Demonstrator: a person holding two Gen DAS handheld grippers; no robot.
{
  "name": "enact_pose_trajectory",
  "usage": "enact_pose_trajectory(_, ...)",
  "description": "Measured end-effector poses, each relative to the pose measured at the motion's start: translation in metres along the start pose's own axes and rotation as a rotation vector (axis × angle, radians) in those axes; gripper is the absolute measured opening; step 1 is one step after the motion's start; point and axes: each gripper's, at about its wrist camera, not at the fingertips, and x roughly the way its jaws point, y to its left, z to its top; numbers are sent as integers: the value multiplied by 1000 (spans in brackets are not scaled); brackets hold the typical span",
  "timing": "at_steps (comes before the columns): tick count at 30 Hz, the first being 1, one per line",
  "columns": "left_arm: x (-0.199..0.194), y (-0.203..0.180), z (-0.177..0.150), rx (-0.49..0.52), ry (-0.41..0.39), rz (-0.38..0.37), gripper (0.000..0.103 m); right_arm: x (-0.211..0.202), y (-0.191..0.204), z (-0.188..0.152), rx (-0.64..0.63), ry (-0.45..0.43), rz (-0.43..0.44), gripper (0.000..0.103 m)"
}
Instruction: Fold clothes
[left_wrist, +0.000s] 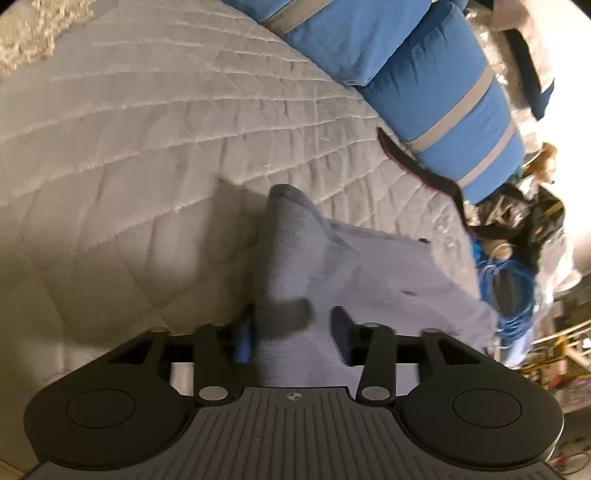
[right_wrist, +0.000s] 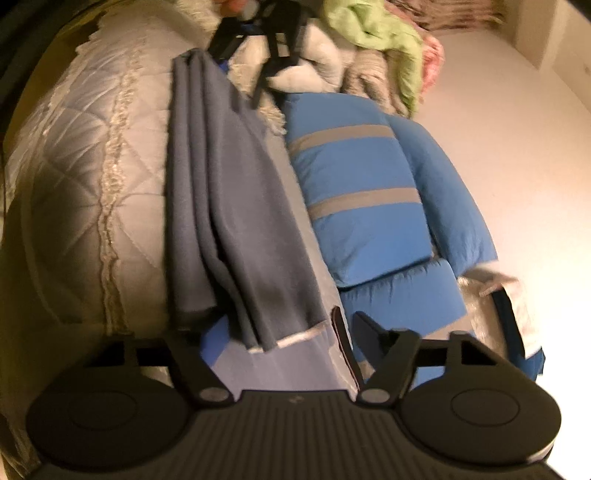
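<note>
left wrist view: left gripper (left_wrist: 295, 325) pointing down at a quilted beige bed cover (left_wrist: 140, 147), jaws parted, grey garment (left_wrist: 295, 258) draped between them and rising in a soft peak just ahead of the fingertips; left finger (left_wrist: 243, 339) mostly hidden under the cloth, only a blue strip showing, right finger (left_wrist: 341, 332) clear of the fabric with a gap beside it; no visible pinch on the cloth, so released, garment lying loose across the jaws and spreading right towards the bed's edge. blue padded cushion with grey stripes (left_wrist: 436, 96) lying beyond, at upper right, well apart from the gripper; dark strap (left_wrist: 417, 166) at its lower edge; coil of blue cable (left_wrist: 513, 295) off the bed at far right

right wrist view: right gripper (right_wrist: 280, 332) low at the frame's bottom, jaws apart, same grey garment (right_wrist: 229, 206) hanging in long folds from the top of the frame down to its fingertips, hem lying between the jaws; left finger hidden behind the cloth, right finger (right_wrist: 369, 339) bare, a dark strip (right_wrist: 343, 343) just beside it; cannot tell whether the pads press the fabric. blue striped cushion (right_wrist: 369, 221) just right of the garment, green cloth (right_wrist: 380, 33) heaped at the top, other gripper (right_wrist: 258, 48) at the garment's far end
</note>
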Motion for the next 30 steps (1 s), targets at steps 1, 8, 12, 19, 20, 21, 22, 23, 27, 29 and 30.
enact_pose_trajectory(1,1,1,-1,-9,1,-19,62,2,1,2,-11,-1,30,35)
enact_pose_trajectory(8,3,14,0,-111,-1,-101,70,3,-6,-1,21,22,160,4)
enact_pose_trajectory(12,4,24,1,-171,-7,-144,70,2,-10,-2,28,29,164,3)
enact_pose_trajectory(19,10,27,7,-128,25,-177,68,0,-7,-6,32,32,166,3)
enact_pose_trajectory(20,11,31,8,-128,32,-195,67,0,-7,-6,35,32,167,3)
enact_pose_trajectory(21,12,34,10,-128,40,-213,66,0,-7,-6,36,32,168,3)
enact_pose_trajectory(22,13,39,11,-135,44,-231,62,0,-6,-7,36,33,170,3)
enact_pose_trajectory(23,14,44,11,-143,47,-246,58,0,-7,-7,41,33,172,3)
enact_pose_trajectory(27,18,39,11,-78,73,-272,58,1,-8,-9,52,33,177,4)
enact_pose_trajectory(29,23,32,10,-39,87,-273,58,1,-7,-10,52,32,178,4)
enact_pose_trajectory(30,27,29,9,-32,98,-285,57,0,-8,-11,53,31,178,4)
